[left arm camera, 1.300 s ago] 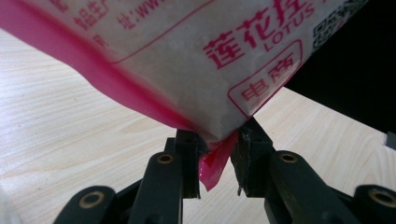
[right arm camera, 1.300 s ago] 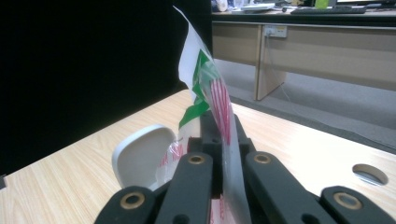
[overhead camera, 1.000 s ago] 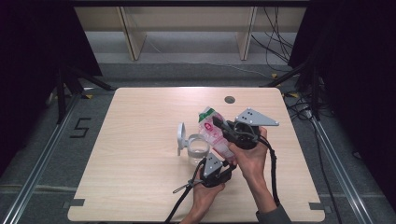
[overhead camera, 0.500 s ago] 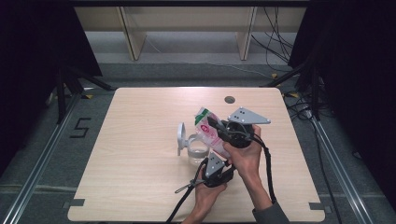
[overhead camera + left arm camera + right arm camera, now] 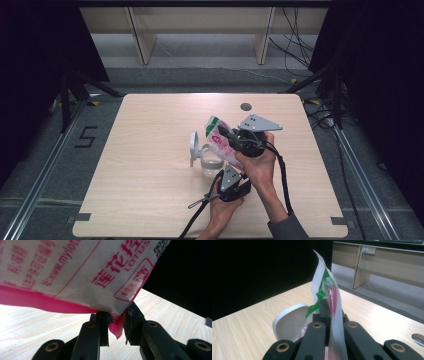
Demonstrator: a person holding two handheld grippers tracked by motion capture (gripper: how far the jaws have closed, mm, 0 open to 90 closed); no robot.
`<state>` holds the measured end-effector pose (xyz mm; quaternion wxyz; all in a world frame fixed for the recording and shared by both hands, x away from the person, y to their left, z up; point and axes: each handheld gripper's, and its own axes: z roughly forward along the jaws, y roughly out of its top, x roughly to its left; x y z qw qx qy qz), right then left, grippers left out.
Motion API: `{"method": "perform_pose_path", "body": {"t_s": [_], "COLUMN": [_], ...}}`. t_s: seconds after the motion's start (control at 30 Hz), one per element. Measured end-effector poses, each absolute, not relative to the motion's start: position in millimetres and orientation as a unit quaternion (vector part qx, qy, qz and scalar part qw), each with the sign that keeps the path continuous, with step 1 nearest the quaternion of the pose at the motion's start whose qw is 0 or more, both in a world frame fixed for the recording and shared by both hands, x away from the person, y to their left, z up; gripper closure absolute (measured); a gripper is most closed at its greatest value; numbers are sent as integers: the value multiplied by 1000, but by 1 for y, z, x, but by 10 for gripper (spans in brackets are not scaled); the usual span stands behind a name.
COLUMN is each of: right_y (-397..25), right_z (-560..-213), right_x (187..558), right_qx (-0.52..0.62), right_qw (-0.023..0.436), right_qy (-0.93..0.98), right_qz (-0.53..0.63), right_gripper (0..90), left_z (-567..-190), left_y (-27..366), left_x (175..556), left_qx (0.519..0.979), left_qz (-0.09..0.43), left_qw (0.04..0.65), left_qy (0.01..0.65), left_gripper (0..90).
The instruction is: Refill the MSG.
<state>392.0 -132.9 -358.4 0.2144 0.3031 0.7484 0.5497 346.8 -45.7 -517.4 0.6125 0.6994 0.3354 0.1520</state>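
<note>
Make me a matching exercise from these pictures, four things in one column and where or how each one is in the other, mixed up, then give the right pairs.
1. packet
2. clear container
3. white lid
4. left gripper

A. stands open on the table under the packet
B. pinches the packet's pink bottom corner
C. held tilted between both grippers
D. stands on edge beside the container

Pairs: 1-C, 2-A, 3-D, 4-B
</note>
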Motion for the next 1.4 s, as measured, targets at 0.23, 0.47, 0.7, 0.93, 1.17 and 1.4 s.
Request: {"method": "perform_pose_path", "body": {"t_s": [0.23,0.47,0.7,0.93,1.17,1.4], "right_y": [-128,-124,-124,-124,-122,-122], "right_z": [-360,-360,-361,-361,-362,-361], "right_x": [397,397,400,400,399,399], "right_qx": [296,296,292,291,296,292], "right_qw": [213,219,229,228,219,220], "right_qy": [755,757,757,757,763,763], "right_qz": [546,540,537,538,531,533], "right_gripper": [900,900,900,900,900,900], "left_z": [-517,-516,-516,-516,-516,-516], "left_y": [-47,-47,-49,-51,-53,-52], "left_x": [347,348,351,350,350,350], "left_qx": [697,695,693,689,688,687], "left_qz": [151,150,144,148,147,150], "left_qw": [617,619,622,627,628,630], "left_qy": [333,332,333,333,331,330], "left_gripper": [755,757,759,759,760,760]}}
